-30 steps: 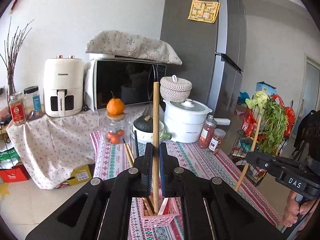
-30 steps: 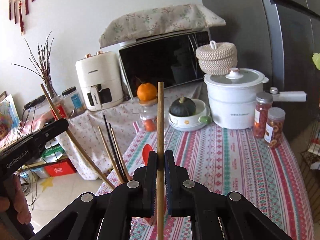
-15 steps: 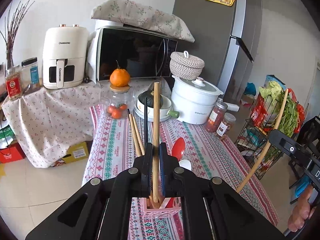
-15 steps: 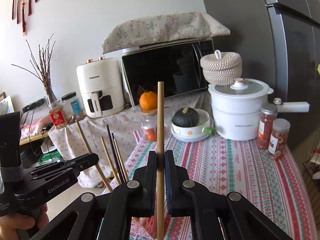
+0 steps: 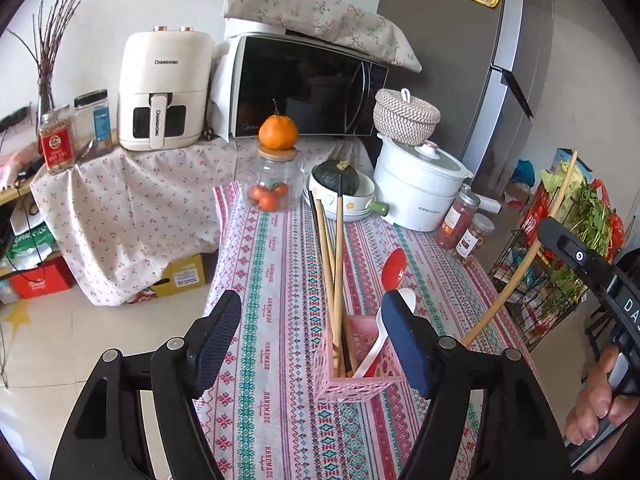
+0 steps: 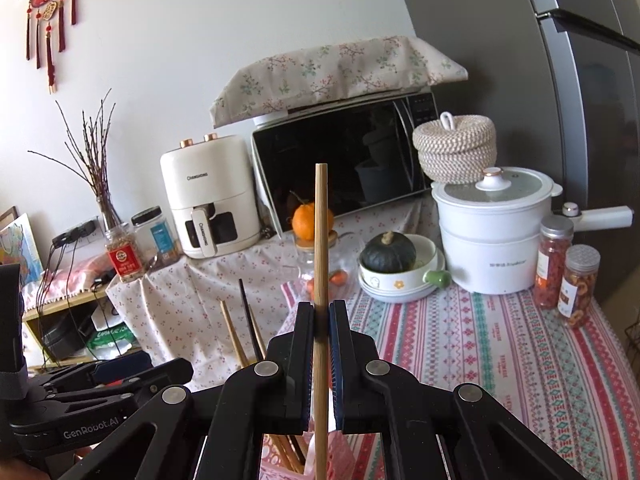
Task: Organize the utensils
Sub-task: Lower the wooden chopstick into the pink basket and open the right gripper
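Observation:
A pink mesh basket [image 5: 357, 383] stands on the patterned tablecloth and holds several wooden chopsticks [image 5: 338, 272], a red spoon [image 5: 393, 270] and a white spoon [image 5: 376, 350]. My left gripper [image 5: 312, 336] is open and empty, its jaws either side of the basket and just above it. My right gripper [image 6: 320, 322] is shut on a wooden chopstick [image 6: 321, 240] held upright above the basket [image 6: 340, 456]. That chopstick also shows in the left wrist view [image 5: 520, 264], slanting at the right.
At the back of the table stand a glass jar with an orange on top [image 5: 276, 184], a bowl with a green squash [image 5: 340, 192], a white pot [image 5: 420, 188] and two spice jars [image 5: 464, 228]. A vegetable rack [image 5: 560, 248] stands right of the table.
My left gripper has opened and let go of its chopstick, which now stands in the basket. It has tilted down over the basket. The right gripper still holds its chopstick.

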Demonstrator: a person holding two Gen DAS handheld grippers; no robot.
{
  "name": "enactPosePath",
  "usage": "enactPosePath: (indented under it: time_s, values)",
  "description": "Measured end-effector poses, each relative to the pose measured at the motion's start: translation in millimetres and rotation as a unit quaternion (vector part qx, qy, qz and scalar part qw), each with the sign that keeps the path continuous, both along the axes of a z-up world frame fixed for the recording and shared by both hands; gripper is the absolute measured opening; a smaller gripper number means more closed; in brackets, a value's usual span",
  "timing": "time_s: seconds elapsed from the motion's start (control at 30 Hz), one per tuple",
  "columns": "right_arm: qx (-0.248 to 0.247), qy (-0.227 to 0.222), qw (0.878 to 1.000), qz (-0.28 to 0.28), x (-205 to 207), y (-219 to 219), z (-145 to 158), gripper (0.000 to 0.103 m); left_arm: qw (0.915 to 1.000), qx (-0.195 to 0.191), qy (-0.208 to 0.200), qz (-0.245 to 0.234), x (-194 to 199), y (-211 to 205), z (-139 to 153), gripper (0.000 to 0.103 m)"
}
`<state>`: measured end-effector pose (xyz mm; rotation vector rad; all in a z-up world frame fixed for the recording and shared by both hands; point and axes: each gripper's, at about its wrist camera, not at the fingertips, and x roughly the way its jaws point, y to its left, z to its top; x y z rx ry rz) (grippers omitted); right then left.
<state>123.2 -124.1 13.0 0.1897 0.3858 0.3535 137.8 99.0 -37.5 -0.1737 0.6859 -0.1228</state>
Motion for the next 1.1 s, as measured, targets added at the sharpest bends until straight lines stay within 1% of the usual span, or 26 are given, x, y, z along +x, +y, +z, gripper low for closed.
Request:
enactPosePath:
  time_s: [0.1,0.23,0.37,0.47,0.63,0.83,0.9,0.93,0.97,1.03,1.07,1.1]
  values:
    - [0.012,-0.005,1.000,-0.005,7,6,0,0.006,0.9995,0.004,0.031,0.005,-1,8,-11,0.080]
    - [0.018,-0.013,1.000,-0.012,15,18,-3,0.006,0.9979,0.016,0.063,0.002,1,10,-25,0.081]
    - [-0.010,-0.023,1.000,-0.005,23,39,-11,0.006,0.9965,0.020,0.081,-0.005,2,10,-31,0.081]
    - [-0.032,-0.022,0.999,0.006,27,54,-21,0.006,0.9959,0.025,0.086,-0.004,3,12,-32,0.081]
    - [-0.049,0.005,0.999,0.020,38,69,-39,0.006,0.9949,0.023,0.098,0.002,6,17,-37,0.081]
    - [-0.054,0.039,0.997,0.025,49,72,-54,0.007,0.9944,0.025,0.103,0.004,7,17,-39,0.081]
    - [-0.049,0.048,0.997,0.026,50,69,-57,0.008,0.9944,0.025,0.103,0.003,7,17,-39,0.081]
    - [-0.043,0.054,0.997,0.029,51,67,-57,0.009,0.9944,0.025,0.103,0.002,7,17,-39,0.081]
    - [-0.039,0.060,0.997,0.031,52,66,-57,0.013,0.9944,0.026,0.103,0.002,7,16,-39,0.081]
    - [-0.031,0.063,0.997,0.035,50,61,-55,0.023,0.9944,0.027,0.102,0.000,7,15,-38,0.081]
    - [-0.029,0.061,0.997,0.035,48,58,-53,0.031,0.9944,0.027,0.102,-0.001,7,14,-38,0.081]
    - [-0.028,0.060,0.997,0.035,46,55,-50,0.037,0.9944,0.026,0.102,-0.002,6,14,-38,0.081]
